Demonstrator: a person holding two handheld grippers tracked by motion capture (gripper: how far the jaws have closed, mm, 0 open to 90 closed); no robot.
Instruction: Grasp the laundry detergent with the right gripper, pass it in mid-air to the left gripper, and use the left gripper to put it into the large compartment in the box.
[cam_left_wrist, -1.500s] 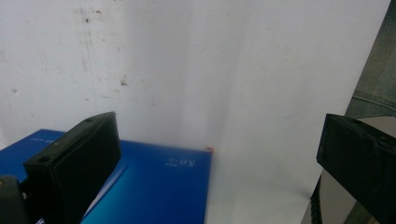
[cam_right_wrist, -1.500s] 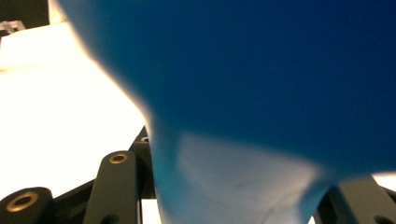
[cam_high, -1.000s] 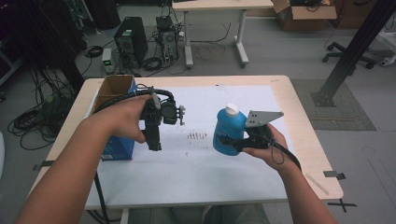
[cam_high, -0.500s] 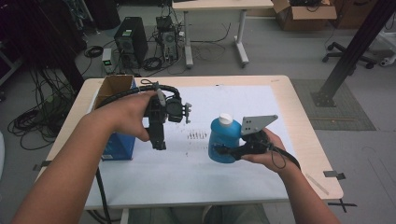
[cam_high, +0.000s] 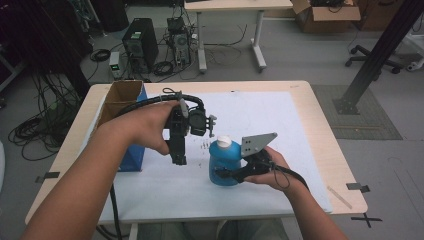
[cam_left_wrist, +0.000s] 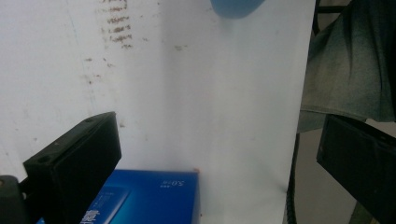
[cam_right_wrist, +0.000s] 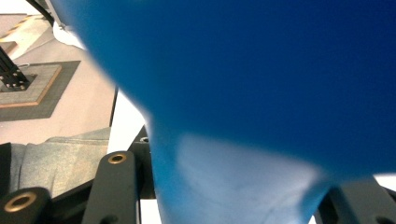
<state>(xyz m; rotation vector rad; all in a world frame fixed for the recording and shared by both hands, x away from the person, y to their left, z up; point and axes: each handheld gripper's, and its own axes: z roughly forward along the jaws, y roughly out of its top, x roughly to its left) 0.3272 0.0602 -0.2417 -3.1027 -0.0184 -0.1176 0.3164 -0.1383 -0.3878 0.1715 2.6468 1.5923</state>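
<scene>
A blue bottle (cam_high: 223, 164) with a white cap (cam_high: 223, 142) stands upright near the front middle of the white sheet (cam_high: 270, 115). My right gripper (cam_high: 230, 175) is shut on its lower body from the right. In the right gripper view the bottle (cam_right_wrist: 243, 70) is pressed between the black jaws of the right gripper (cam_right_wrist: 233, 200). My left gripper (cam_high: 178, 159) hangs left of the bottle and points down. The left gripper (cam_left_wrist: 219, 154) is open, with bare sheet between its jaws. The bottle's edge (cam_left_wrist: 236, 7) shows at the top of that view.
A blue box (cam_high: 131, 156) with an open cardboard top stands at the table's left; its corner (cam_left_wrist: 154, 196) lies under the left jaw. Small dark marks (cam_high: 204, 146) dot the sheet. The wooden table edge (cam_high: 330, 150) runs along the right. Floor clutter lies beyond the table.
The right gripper has brought the bottle left, toward the near edge and lower. The left gripper has drifted a little to the right.
</scene>
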